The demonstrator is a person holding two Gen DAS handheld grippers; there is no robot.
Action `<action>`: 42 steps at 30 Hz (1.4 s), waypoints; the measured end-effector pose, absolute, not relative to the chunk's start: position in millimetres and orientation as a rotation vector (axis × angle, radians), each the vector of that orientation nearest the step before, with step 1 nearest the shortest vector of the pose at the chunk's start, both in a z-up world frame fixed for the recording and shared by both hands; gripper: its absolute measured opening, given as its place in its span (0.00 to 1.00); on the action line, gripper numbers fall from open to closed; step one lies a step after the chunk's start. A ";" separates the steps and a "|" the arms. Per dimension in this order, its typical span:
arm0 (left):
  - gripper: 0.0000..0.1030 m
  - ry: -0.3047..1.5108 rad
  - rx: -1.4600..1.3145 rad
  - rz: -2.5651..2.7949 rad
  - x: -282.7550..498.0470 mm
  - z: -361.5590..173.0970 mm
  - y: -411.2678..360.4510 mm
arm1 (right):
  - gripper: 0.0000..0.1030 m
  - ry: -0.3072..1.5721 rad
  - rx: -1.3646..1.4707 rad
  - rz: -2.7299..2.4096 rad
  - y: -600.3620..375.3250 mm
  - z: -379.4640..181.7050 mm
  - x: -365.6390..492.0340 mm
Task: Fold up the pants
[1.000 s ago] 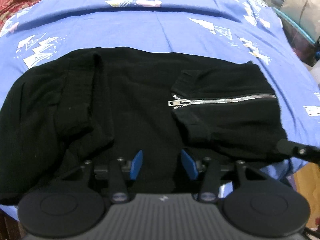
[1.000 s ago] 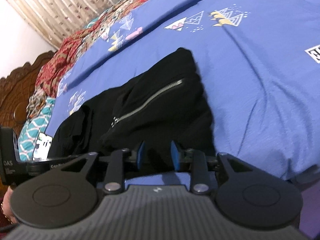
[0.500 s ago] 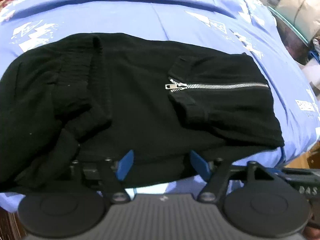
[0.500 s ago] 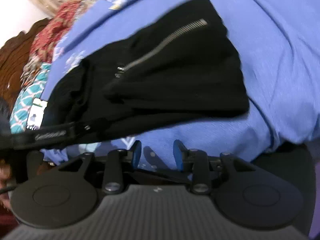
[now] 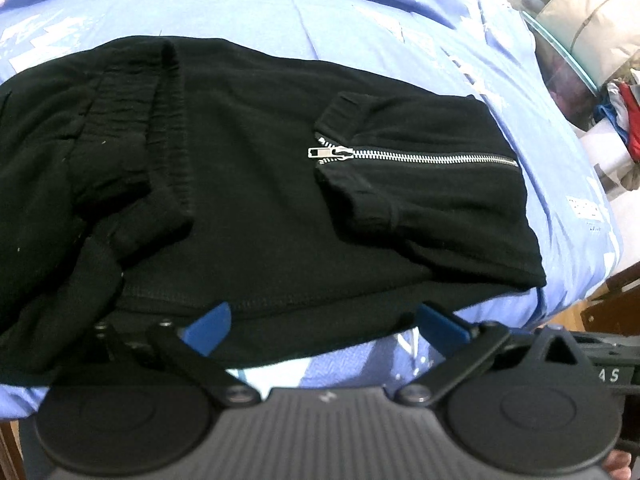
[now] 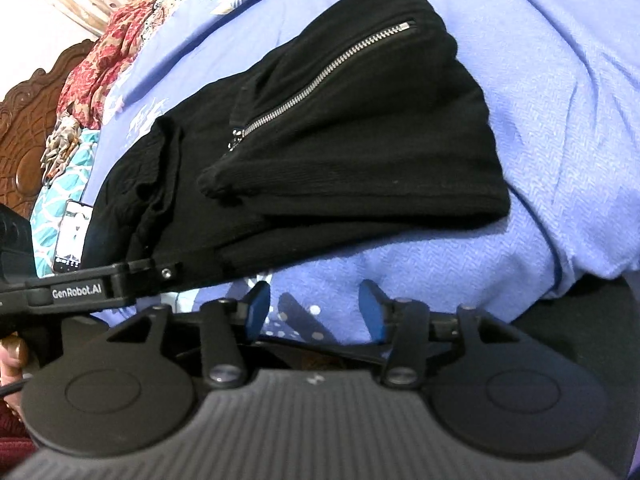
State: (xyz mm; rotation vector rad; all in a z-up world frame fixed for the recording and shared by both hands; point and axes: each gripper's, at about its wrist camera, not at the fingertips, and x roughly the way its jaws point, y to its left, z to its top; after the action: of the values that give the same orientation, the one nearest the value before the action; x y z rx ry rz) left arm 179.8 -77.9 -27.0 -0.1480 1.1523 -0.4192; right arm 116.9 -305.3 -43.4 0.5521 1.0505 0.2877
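Black knit pants (image 5: 256,184) lie folded in a compact bundle on the blue printed bedsheet (image 5: 248,4), close to the near edge of the bed. Silver zipper (image 5: 416,156) faces up on the top layer, running across the right half of the bundle. Ribbed waistband or cuff fabric is bunched at the bundle's left end; you cannot tell which from these views.

Your left claw (image 5: 326,326) sits low at the bed edge, pointing across the bundle, level with the fabric. Its blue fingertips (image 5: 208,326) are spread wide and grip nothing; the stitched near hem of the pants lies just beyond and between them, the left tip overlapping the cloth in view.

Your right claw (image 6: 316,310) is held at the bundle's right end, angled so the pants run away up and to the left. Its blue pads (image 6: 258,306) are also parted, with bare sheet between them, near the fabric but apart from it.

From the right wrist view, your left claw's black body, labelled GenRobot.AI, reaches in at the near hem. Phone (image 6: 74,236) lies on a teal patterned cloth (image 6: 52,200) past the bundle's far end. Carved wooden headboard (image 6: 20,120) stands beyond.
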 end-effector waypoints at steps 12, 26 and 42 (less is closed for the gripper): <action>1.00 1.144 -0.214 -0.418 179.7 -27.8 -71.2 | 0.52 1.044 0.571 0.292 -304.8 -43.8 115.5; 1.00 1.142 -0.204 -0.425 176.8 -28.4 -72.3 | 0.53 1.041 0.582 0.298 -309.9 -44.6 114.9; 1.00 1.115 -0.181 -0.378 171.8 -20.6 -68.1 | 0.55 1.042 0.594 0.303 -312.2 -45.4 114.9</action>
State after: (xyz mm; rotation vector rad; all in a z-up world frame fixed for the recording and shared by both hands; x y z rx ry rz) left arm 171.8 -68.1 -20.6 -0.1808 1.1154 -0.3781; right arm 114.9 -312.2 -45.4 0.5938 1.0420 0.3030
